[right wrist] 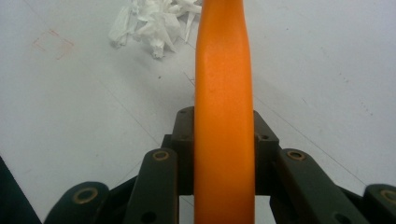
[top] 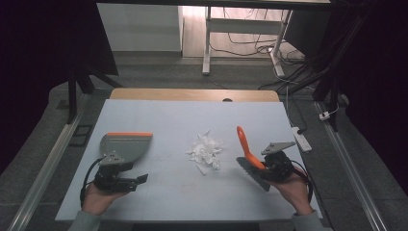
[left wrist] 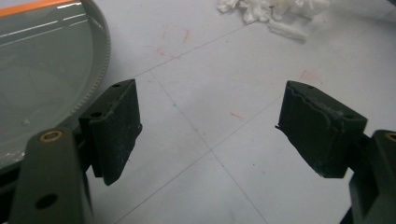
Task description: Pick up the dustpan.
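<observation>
Both claws, left claw (top: pixel 140 179) and right claw (top: pixel 254 169), are matte black with brass-ringed pivots (grey three-cornered plates on top), trailing black cables; grey-green sleeves.

Overhead and both close views share paper scraps (top: pixel 206 150).

Dustpan (top: pixel 126 144) left; paper scraps (top: pixel 206 150) centre; brush (top: pixel 250 156) right.

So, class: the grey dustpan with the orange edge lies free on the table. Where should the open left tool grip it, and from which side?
Probably at the dustpan's near, narrow end, approached from the person's side. The left tool sits just in front of it with jaws apart and nothing between them. The orange-edged far side is wide and flat on the table, offering a poorer purchase.
</observation>
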The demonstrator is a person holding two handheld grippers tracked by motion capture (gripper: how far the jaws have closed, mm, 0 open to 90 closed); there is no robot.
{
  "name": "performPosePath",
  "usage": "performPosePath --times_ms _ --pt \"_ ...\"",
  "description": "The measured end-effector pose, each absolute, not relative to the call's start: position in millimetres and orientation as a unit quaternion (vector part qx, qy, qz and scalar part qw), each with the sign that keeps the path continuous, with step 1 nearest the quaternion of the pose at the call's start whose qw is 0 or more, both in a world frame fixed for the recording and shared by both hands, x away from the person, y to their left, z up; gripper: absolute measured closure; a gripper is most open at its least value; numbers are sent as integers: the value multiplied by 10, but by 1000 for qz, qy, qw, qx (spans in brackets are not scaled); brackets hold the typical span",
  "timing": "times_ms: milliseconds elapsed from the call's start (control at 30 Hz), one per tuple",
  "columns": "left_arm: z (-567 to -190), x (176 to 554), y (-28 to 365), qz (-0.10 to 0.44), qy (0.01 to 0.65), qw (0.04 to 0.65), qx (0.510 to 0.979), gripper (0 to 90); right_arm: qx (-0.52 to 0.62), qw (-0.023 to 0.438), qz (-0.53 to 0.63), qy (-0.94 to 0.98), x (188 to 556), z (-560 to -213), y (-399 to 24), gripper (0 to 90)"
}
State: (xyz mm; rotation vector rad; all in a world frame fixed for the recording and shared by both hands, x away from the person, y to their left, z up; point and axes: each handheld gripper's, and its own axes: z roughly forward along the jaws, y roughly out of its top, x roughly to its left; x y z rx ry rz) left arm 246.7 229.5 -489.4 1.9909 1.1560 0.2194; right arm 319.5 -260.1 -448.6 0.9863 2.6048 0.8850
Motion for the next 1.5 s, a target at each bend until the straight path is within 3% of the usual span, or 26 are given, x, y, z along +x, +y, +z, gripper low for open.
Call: performPosePath --times_ms 700,1500 --pt "-4605 2545 2062 92 470 336 811 201 330 107 316 883 3181 -4448 -2644 702" --pt "-4642 2516 2707 100 585 311 742 149 338 121 304 882 3183 -4445 -2639 703"
